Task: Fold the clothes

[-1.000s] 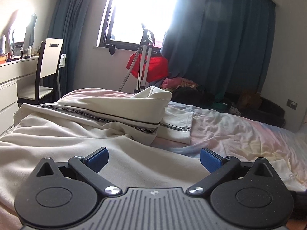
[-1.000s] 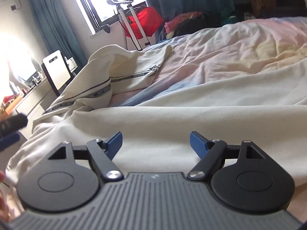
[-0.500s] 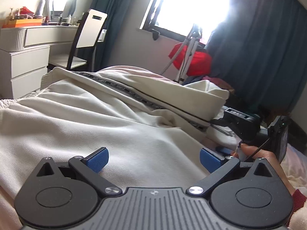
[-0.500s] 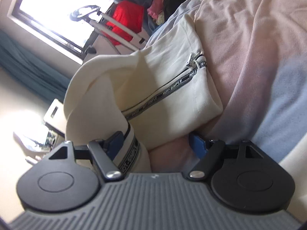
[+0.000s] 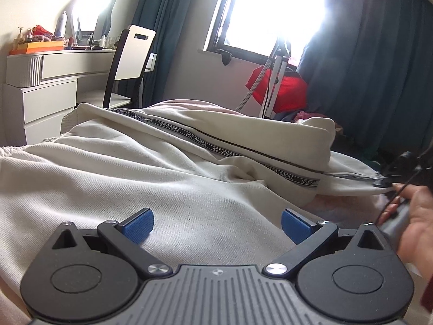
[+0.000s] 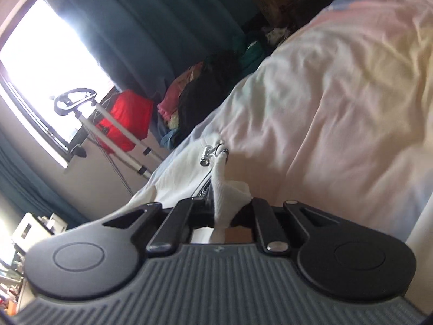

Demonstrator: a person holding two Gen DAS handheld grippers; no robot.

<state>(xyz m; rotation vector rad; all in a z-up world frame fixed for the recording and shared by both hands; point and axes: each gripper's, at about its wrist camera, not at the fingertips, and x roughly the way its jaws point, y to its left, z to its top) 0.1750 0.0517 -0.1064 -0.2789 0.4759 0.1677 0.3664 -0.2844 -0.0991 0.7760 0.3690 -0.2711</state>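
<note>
A cream zip-up garment (image 5: 167,178) with black "NOT-SIMPLE" tape lies spread on the bed, one part folded over into a ridge. My left gripper (image 5: 215,223) is open just above the garment's near panel, blue pads apart. My right gripper (image 6: 224,211) is shut on the garment's edge (image 6: 224,192) near the metal zipper pull (image 6: 208,154). In the left wrist view the right gripper (image 5: 384,182) pinches that edge at the far right.
The bed has a pale pink and blue sheet (image 6: 338,94). A white dresser (image 5: 46,92) and chair (image 5: 132,57) stand at the left. A red bag (image 5: 281,92), a metal stand and dark curtains are by the window. Piled clothes (image 6: 189,100) lie beyond the bed.
My right gripper has closed on the garment's zipper edge; it was open half a second ago. The left gripper has swung slightly left and stayed open.
</note>
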